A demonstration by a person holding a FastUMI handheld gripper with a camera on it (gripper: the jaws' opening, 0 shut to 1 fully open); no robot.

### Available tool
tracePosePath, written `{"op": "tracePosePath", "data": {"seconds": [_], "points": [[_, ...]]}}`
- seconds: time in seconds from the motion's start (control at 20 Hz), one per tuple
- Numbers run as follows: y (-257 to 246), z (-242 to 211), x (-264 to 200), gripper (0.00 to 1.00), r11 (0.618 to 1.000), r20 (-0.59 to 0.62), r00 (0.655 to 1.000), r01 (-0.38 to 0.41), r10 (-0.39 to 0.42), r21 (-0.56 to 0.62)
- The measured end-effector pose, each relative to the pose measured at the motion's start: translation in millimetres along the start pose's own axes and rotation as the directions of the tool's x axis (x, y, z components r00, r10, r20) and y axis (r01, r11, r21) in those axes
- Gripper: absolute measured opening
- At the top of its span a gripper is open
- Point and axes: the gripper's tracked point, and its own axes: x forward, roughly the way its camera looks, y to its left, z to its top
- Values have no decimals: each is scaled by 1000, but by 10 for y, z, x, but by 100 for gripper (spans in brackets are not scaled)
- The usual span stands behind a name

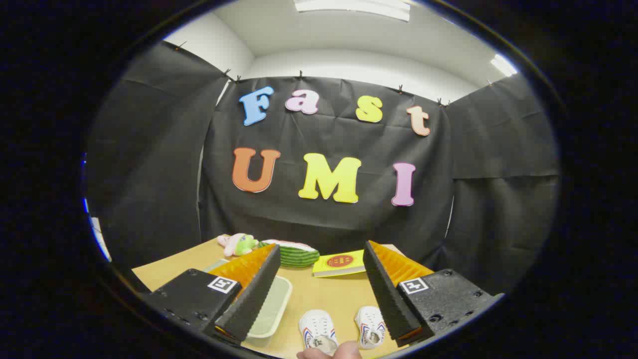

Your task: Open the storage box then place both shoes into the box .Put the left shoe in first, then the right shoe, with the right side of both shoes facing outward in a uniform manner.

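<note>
Two small white shoes stand side by side on the wooden table, between and below my fingers: one shoe [317, 329] nearer the middle, the other shoe [370, 325] close to the right finger. A person's fingertips [329, 353] touch the nearer end of the middle shoe. The storage box [271, 309], translucent with a pale green lid on, lies by the left finger and is partly hidden behind it. My gripper [321, 259] hangs above the table, open wide, with nothing between its fingers.
At the back of the table [329, 294] lie a watermelon-slice toy [294, 253], a small pink and green plush [238, 244] and a yellow book [341, 263]. Black cloth walls close in the back and both sides.
</note>
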Motion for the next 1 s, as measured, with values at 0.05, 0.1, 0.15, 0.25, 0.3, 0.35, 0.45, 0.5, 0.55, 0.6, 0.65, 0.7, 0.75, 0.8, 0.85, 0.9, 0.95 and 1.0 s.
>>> {"op": "tracePosePath", "data": {"seconds": [0.05,0.1,0.15,0.25,0.3,0.35,0.45,0.5,0.55,0.6,0.65,0.7,0.75,0.8,0.85,0.9,0.95,1.0], "points": [[13,-9,-11,100,1000,1,1000,-3,3,2],[26,2,-19,100,1000,1,1000,-6,6,4],[41,-4,-30,100,1000,0,1000,-11,11,9],[44,8,-49,100,1000,3,1000,-6,6,14],[33,5,-59,100,1000,4,1000,-1,1,15],[51,3,-64,100,1000,-2,1000,0,0,15],[110,-17,-71,100,1000,-5,1000,-6,6,8],[127,-16,-74,100,1000,-5,1000,-9,9,6],[155,-17,-79,100,1000,-8,1000,-13,13,6],[180,-28,-87,100,1000,-12,1000,-16,17,7],[191,-25,-93,100,1000,-14,1000,-19,19,8],[199,-25,-91,100,1000,-15,1000,-20,20,7],[200,-22,-96,100,1000,-16,1000,-19,19,7],[202,-26,-95,100,1000,-15,1000,-19,19,9],[208,-31,-100,100,1000,-18,1000,-21,21,10],[222,-49,-106,100,1000,-20,1000,-24,24,12],[232,-51,-109,100,1000,-22,999,-28,28,12],[244,-67,-100,100,999,-27,999,-34,34,11]]}}
